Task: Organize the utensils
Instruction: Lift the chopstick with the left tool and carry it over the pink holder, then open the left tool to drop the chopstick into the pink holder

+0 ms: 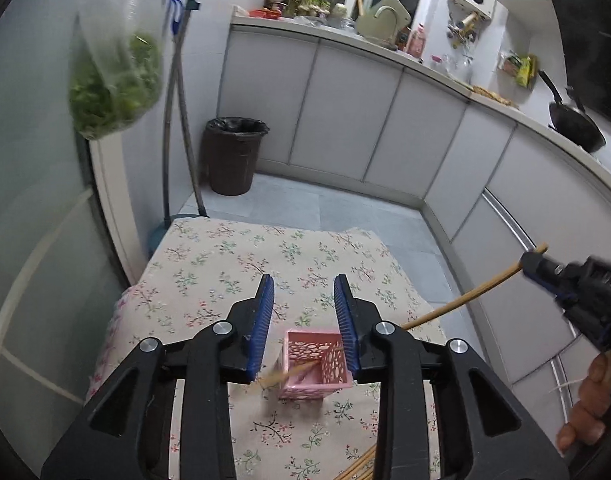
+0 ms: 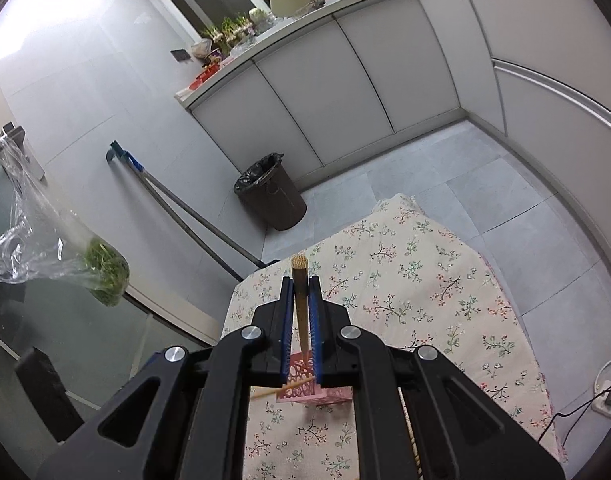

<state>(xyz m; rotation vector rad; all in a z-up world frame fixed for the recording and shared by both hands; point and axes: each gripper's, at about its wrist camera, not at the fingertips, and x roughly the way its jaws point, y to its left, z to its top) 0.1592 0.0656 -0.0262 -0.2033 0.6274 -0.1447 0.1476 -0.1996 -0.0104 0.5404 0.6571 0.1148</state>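
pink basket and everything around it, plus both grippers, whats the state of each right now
pink basket: upright on the floral cloth, one chopstick leaning out of it
left gripper: open, nothing between the pads
right gripper: shut on a chopstick held above the basket
spare chopsticks: lying flat on the cloth
trash bin: lined with a black bag, no lid
bag of greens: hanging

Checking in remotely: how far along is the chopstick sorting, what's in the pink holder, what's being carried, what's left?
Done: one chopstick already leans in the pink basket on the floral cloth. In hand: the right gripper is shut on another chopstick above the basket, not yet dropped in. The left gripper is open and holds nothing. Left: a few more chopsticks lie at the cloth's near edge; their number cannot be told.
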